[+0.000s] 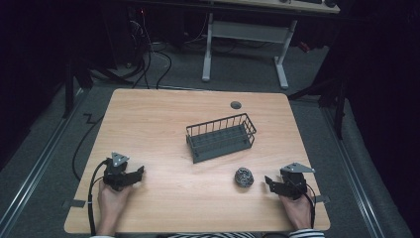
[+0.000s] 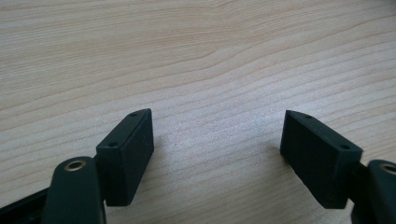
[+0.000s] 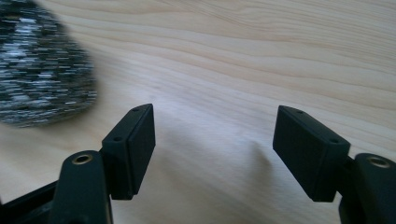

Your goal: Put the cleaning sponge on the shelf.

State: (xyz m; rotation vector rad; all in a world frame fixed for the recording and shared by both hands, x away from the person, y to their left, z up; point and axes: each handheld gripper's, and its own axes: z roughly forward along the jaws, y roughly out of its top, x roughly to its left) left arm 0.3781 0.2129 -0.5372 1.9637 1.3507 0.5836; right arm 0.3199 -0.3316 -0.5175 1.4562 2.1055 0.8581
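A dark wire basket (image 1: 221, 137) stands empty near the middle of the wooden table (image 1: 163, 114). In front of it and to the right lies a steel wool scourer (image 1: 243, 177), a grey metallic ball, also at the upper left of the right gripper view as the scourer (image 3: 39, 77). My right gripper (image 1: 271, 183) rests on the table just right of the scourer, open and empty (image 3: 212, 135), apart from it. My left gripper (image 1: 137, 174) rests near the front left, open over bare wood (image 2: 217, 135).
A round grommet hole (image 1: 236, 104) sits at the table's far edge. Beyond the table a white desk frame (image 1: 245, 37) and cables (image 1: 148, 54) stand on the grey floor. Bare wood lies between the two grippers.
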